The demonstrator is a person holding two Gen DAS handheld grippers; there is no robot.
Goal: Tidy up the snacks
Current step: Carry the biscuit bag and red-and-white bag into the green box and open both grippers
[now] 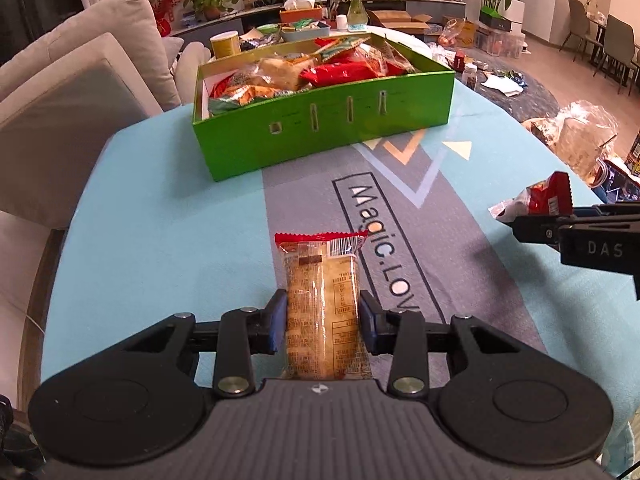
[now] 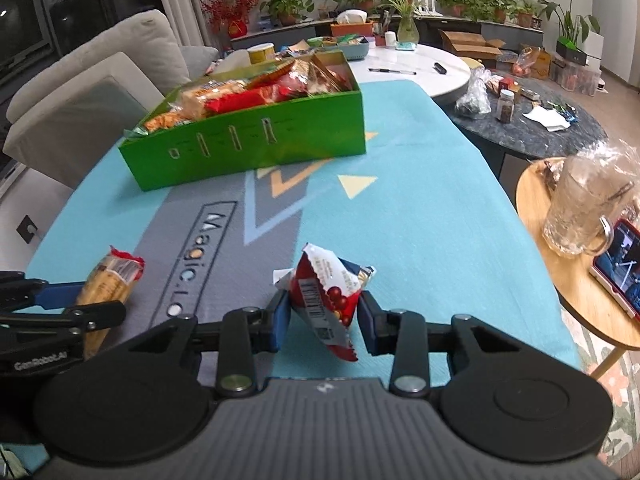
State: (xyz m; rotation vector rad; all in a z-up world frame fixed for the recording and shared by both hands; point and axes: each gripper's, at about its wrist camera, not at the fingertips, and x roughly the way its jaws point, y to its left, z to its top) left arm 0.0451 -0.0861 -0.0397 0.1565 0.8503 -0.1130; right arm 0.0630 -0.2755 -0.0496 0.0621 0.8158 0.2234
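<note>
My left gripper (image 1: 323, 304) is shut on a long clear pack of pale biscuits with a red top seal (image 1: 322, 280), held above the mat. The same biscuit pack (image 2: 106, 280) and left gripper (image 2: 80, 300) show at the left edge of the right wrist view. My right gripper (image 2: 323, 306) is shut on a red and white snack bag (image 2: 326, 296), tilted between the blue pads. That red bag (image 1: 536, 200) and the right gripper (image 1: 516, 222) appear at the right of the left wrist view. A green box (image 1: 320, 128) (image 2: 256, 148) full of snacks stands ahead on the mat.
The blue and grey mat (image 1: 160, 220) (image 2: 420, 220) covers the table. A beige sofa (image 1: 72, 92) runs along the left. A round wooden side table (image 2: 560, 280) at the right carries a glass mug (image 2: 580, 208) and a phone (image 2: 620, 268). A white table (image 2: 408, 68) with clutter lies beyond the box.
</note>
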